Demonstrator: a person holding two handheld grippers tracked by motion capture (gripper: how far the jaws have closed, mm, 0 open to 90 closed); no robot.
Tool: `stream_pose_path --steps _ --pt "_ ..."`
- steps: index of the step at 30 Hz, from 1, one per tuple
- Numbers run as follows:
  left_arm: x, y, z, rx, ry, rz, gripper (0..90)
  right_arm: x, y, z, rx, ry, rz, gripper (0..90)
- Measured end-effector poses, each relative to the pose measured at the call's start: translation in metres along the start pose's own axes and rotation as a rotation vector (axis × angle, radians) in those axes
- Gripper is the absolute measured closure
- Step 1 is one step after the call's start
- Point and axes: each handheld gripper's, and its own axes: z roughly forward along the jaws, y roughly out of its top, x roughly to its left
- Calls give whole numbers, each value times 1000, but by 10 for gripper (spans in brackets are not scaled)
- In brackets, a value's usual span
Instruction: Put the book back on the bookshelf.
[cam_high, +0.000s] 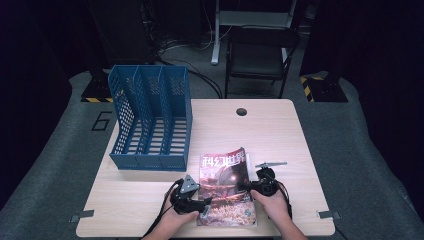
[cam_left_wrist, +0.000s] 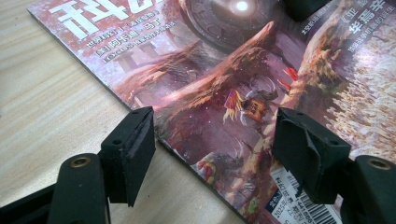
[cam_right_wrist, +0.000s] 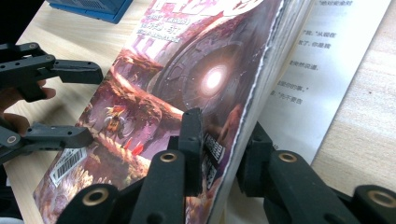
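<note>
Your two grippers, left gripper (cam_high: 199, 204) and right gripper (cam_high: 250, 187), are matte black, with brass-coloured rivets at the linkage joints and squared black pads on the fingers (cam_left_wrist: 133, 144). A grey three-cornered plate tops the left one, and black cables trail back past your bare forearms.

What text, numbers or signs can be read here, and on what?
"科幻世界": the large white title on the magazine cover, high view.
"6": painted on the grey floor left of the table.
Barcode with digits on the cover's white label: too small to read.
Small white cover lines under the title and at the cover's edge: too blurred to read.
Printed text on the open inside page: too small to read.
</note>
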Motion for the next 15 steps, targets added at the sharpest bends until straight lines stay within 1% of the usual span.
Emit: stream_pose_path --steps 4,6,8,9,11,12,13,14,15 --pt "0 0 0 -2 4 -3 298 1 -1 -2 -9 4 -12 774" --pt "1 0 0 3 -1 -5 298 2 -2 -2 -21 3 -18 785" --pt "1 0 0 2 -1 -5 298 4 -3 -3 -25 3 -13 794" --pt "1 1 -1 10 -7 -5 298 5 -3 -4 -36 4 -26 803" --pt "1 1 -1 10 -9 -7 298 5 -3 -4 -40 0 -30 806" --pt "1 1 0 2 -10 -11 299 6 -3 -4 -42 1 -33 810" --pt "2 1 0 4 -7 -13 299 7 -3 -5 -46 0 -35 813" --pt "3 2 0 7 -12 -17 299 7 -3 -5 -49 -1 -41 817" --pt "3 2 0 11 -20 -29 300 8 -4 -5 -51 -2 -36 819"
